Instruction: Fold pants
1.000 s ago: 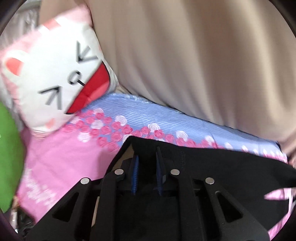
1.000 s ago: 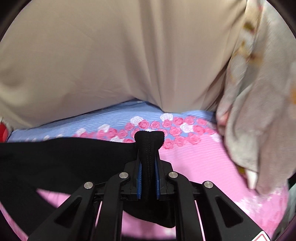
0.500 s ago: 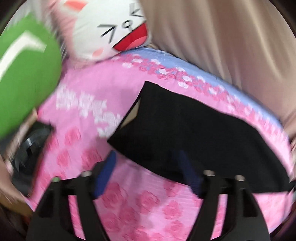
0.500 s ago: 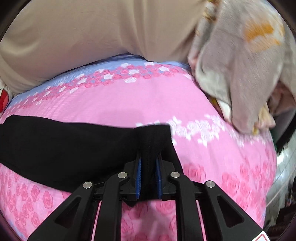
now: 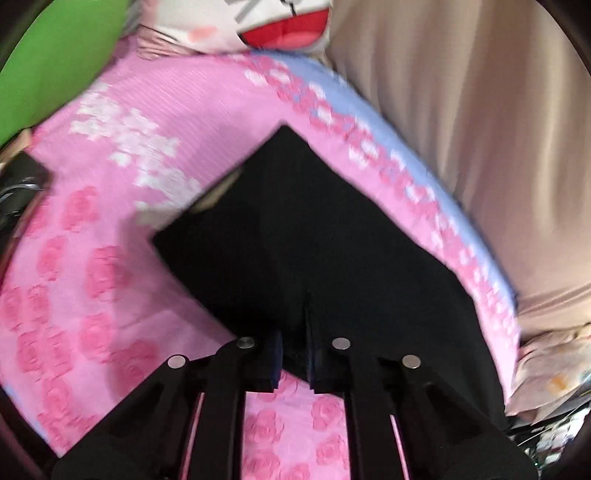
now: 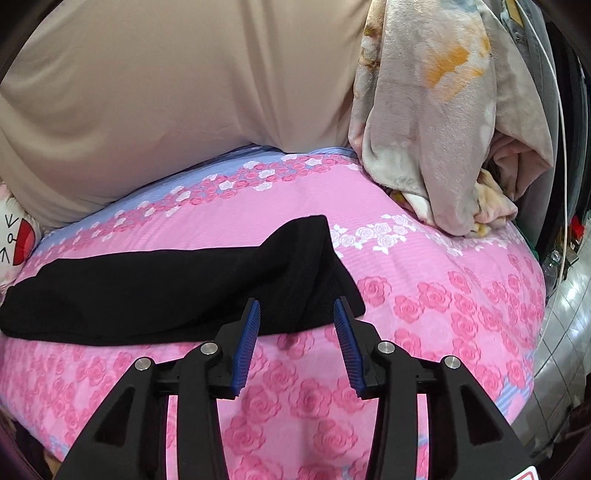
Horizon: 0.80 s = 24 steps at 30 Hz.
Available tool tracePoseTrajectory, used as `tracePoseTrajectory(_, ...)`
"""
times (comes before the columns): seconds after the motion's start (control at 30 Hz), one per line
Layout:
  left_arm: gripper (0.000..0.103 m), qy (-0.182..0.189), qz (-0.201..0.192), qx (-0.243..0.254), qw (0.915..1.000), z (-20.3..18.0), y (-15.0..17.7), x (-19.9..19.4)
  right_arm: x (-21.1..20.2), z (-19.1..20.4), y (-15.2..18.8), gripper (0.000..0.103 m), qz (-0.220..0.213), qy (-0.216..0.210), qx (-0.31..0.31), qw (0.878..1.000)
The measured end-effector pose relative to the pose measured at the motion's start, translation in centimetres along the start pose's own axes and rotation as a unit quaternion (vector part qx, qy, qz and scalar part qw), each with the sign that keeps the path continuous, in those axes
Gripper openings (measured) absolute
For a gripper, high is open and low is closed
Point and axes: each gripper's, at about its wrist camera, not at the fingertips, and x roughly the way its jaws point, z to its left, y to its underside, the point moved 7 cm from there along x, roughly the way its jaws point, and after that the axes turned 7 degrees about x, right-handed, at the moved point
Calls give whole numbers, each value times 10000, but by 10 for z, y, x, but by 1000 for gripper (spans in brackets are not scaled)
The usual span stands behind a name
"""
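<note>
Black pants [image 6: 166, 291] lie flat on the pink rose-print bed [image 6: 443, 288], long axis running leftward from the right claw [image 6: 297, 325], whose jaws are opening around the near corner; the left claw [image 5: 293, 354] pinches the opposite end's near edge.

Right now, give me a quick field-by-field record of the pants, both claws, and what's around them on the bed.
garment: black pants, lying in a long folded strip on the pink rose-print bedsheet
left claw: shut on the near edge of the pants
right claw: jaws opening, pads clear of the cloth; the pants' end lies between and just beyond them
far side: beige curtain
right end of bed: crumpled floral fleece blanket
left end of bed: cat-face cushion, green cushion
</note>
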Motion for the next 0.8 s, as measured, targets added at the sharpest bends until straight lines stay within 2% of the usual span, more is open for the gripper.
tracePoseTrajectory(0.03,9,-105,-28,40,9999,4,2,-4,-4,2,4,42,7,-88,28,10000)
tracePoseTrajectory(0.07,9,-330,49,157,9993,10,8,-1,-6,2,8,48,10,-137,70,9999)
tracePoseTrajectory(0.13,9,-636,299,268,9972,17,20,18,1,0,18,50,147,-96,94,9998)
tracePoseTrajectory(0.17,11,-651,328,269,9970,18,25,24,7,-1,21,50,247,-73,122,9996)
tracePoseTrajectory(0.3,13,-904,122,469,9947,12,26,20,20,0,16,50,400,-268,424,9979)
tracePoseTrajectory(0.37,16,-958,136,444,9943,13,26,20,19,3,3,50,382,-519,687,9956)
tracePoseTrajectory(0.47,20,-939,167,384,9947,15,26,18,21,16,-10,60,510,-1289,1201,9830)
tracePoseTrajectory(0.5,21,-945,173,358,9947,16,27,18,29,23,-14,61,612,-1402,1272,9800)
tracePoseTrajectory(0.6,23,-938,186,316,9949,19,26,19,68,33,-16,60,981,-992,1274,9820)
tracePoseTrajectory(0.63,24,-948,187,322,9948,18,26,21,81,32,-17,54,1049,-841,1319,9821)
tracePoseTrajectory(0.67,24,-954,191,336,9947,18,26,20,93,31,-19,9,1100,-705,1337,9824)
tracePoseTrajectory(0.7,25,-967,202,329,9946,18,25,21,103,31,-22,4,1159,-556,1315,9830)
tracePoseTrajectory(0.73,25,-965,218,316,9946,19,25,21,106,34,-33,4,1055,-551,1367,9834)
tracePoseTrajectory(0.77,25,-963,237,315,9946,19,24,22,96,38,-48,4,799,-759,1410,9839)
tracePoseTrajectory(0.8,25,-963,252,312,9945,19,24,22,68,50,-69,4,287,-1141,1321,9842)
